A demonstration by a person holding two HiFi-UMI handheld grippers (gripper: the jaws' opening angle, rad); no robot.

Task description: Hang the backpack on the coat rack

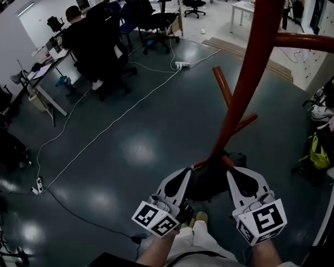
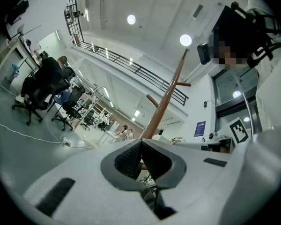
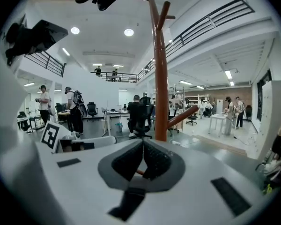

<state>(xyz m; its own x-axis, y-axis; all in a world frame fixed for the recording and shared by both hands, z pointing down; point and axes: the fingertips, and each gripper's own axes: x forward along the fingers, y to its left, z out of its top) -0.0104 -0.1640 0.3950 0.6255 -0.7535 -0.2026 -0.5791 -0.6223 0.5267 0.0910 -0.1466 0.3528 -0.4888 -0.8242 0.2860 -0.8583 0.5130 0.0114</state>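
The red-brown coat rack (image 1: 250,65) rises from the floor right in front of me, with pegs branching off its pole. A dark bulky shape (image 1: 209,182), which looks like the backpack, lies at the foot of the rack between my two grippers. My left gripper (image 1: 186,172) and right gripper (image 1: 232,174) are held low on either side of it. In the left gripper view the left gripper (image 2: 140,140) has its tips touching, with the coat rack (image 2: 166,102) behind. My right gripper (image 3: 143,141) is also shut, facing the coat rack (image 3: 160,78). I see nothing clamped in either.
A person (image 1: 86,32) sits at a desk at the far left, with office chairs (image 1: 156,15) around. Cables (image 1: 117,121) and a power strip (image 1: 181,65) cross the dark floor. Bags (image 1: 317,154) are piled at the right. A white table (image 1: 242,7) stands far back.
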